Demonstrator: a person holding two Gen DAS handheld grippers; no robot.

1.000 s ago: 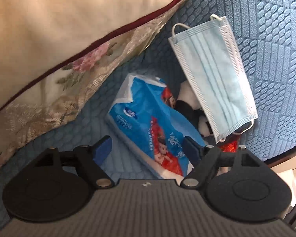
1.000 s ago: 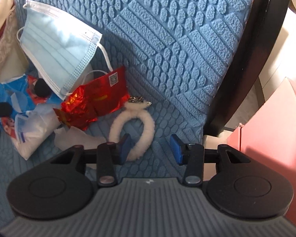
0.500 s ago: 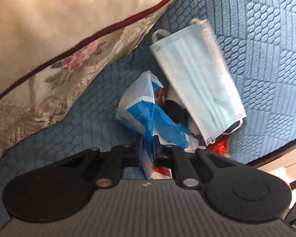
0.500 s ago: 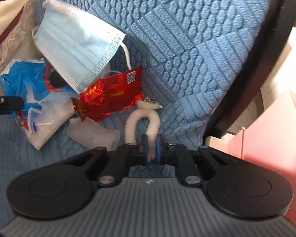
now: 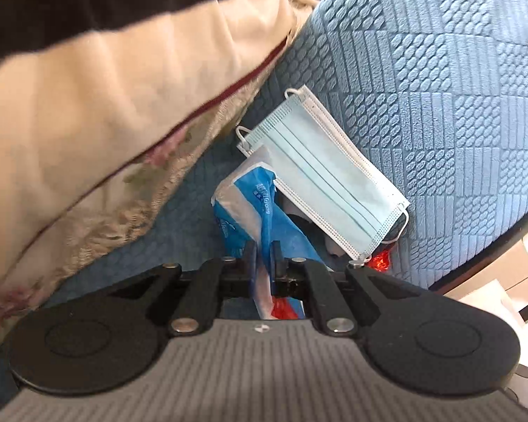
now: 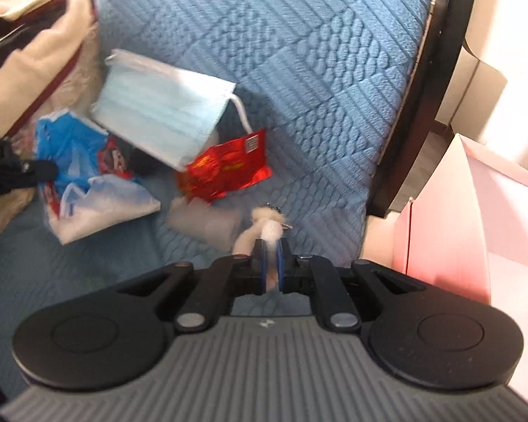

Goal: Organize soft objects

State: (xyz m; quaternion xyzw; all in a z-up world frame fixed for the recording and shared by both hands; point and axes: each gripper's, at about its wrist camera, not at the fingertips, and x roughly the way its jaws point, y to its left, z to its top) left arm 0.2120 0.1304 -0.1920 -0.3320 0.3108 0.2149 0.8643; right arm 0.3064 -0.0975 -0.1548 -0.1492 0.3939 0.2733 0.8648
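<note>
Between the pads of the left gripper (image 5: 263,258): blue-and-white plastic tissue pack (image 5: 253,207), crumpled, thin film; jaws nearly closed on a pinched fold of the wrapper. Judged light, slack and slippery; a hold on film alone may slip, so a bite deeper into the pack body would be safer.

Between the pads of the right gripper (image 6: 271,263): white fluffy loop of plush with a small metal clip (image 6: 264,227), squeezed flat; jaws almost fully closed on it. Judged very light, compressible, not fragile; the fur gives grip anywhere along the band.

Ahead of both grippers, on the blue quilted seat cushion (image 5: 440,105):
- pale blue pleated surgical mask with white ear loops (image 5: 324,179), lying over the tissue pack's far end; limp, likely to slide off if the pack rises.
- red foil snack wrapper (image 6: 225,168), crinkly, partly under the mask.
- cream floral pillow with maroon piping (image 5: 105,123), to the left.

Hard to make out: a dark-and-white item beneath the mask, mostly covered; a blurred pale scrap beside the plush loop; whether the loop has left the cushion.
</note>
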